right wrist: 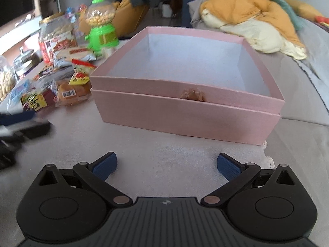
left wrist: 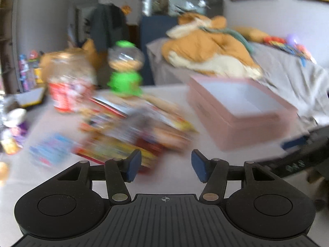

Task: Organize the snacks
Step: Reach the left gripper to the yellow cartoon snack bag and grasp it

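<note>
Both tools stand released w/ nothing between the pads: left tool (left wrist: 166, 165) is over the counter (right wrist: 164, 150) just before the snack pile (right wrist: 61, 86), right tool (right wrist: 166, 164) faces the pink box (right wrist: 185, 111). Pile lies left of box, beside a jar (right wrist: 55, 39) & green candy dispenser (right wrist: 101, 26).

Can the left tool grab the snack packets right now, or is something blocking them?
Probably yes. The left tool is open and empty, and the snack packets lie on the table just ahead of it with nothing in between. The pink box sits off to the side, out of the way.
</note>
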Action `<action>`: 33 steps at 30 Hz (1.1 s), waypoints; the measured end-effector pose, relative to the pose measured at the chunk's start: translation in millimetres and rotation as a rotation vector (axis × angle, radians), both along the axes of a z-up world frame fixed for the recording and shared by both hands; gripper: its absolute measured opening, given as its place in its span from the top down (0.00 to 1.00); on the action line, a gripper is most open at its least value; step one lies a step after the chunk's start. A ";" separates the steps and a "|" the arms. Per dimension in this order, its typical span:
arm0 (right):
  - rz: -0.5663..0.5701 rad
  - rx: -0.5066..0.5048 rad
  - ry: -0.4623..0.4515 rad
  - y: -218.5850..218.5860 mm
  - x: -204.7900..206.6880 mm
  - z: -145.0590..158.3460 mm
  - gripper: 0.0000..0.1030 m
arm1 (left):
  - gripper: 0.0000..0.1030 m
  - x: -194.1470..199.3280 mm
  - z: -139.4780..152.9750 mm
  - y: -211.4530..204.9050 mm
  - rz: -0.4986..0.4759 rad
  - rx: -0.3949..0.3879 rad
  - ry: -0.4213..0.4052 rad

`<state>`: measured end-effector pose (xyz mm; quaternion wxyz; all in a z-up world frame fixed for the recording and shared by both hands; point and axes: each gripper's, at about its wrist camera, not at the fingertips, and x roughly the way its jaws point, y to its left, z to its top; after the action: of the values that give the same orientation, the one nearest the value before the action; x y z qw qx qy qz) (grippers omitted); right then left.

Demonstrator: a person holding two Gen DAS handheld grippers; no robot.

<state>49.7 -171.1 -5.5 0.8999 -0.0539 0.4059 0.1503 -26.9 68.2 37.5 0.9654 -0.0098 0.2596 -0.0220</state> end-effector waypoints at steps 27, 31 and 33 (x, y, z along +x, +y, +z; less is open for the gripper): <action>0.273 0.257 0.058 128.5 83.5 24.9 0.01 | 0.44 52.6 25.4 85.3 -0.002 -0.235 -0.005; 0.285 0.201 0.031 116.9 75.3 26.1 0.05 | 0.44 70.6 25.2 58.4 -0.083 -0.258 0.040; 0.300 0.174 0.009 99.1 69.4 27.3 0.06 | 0.44 82.6 23.5 40.0 -0.111 -0.247 0.052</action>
<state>119.1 -72.0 21.9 0.8669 -0.0349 0.3827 0.3176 55.8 108.1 61.1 0.9471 -0.1147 0.2801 -0.1071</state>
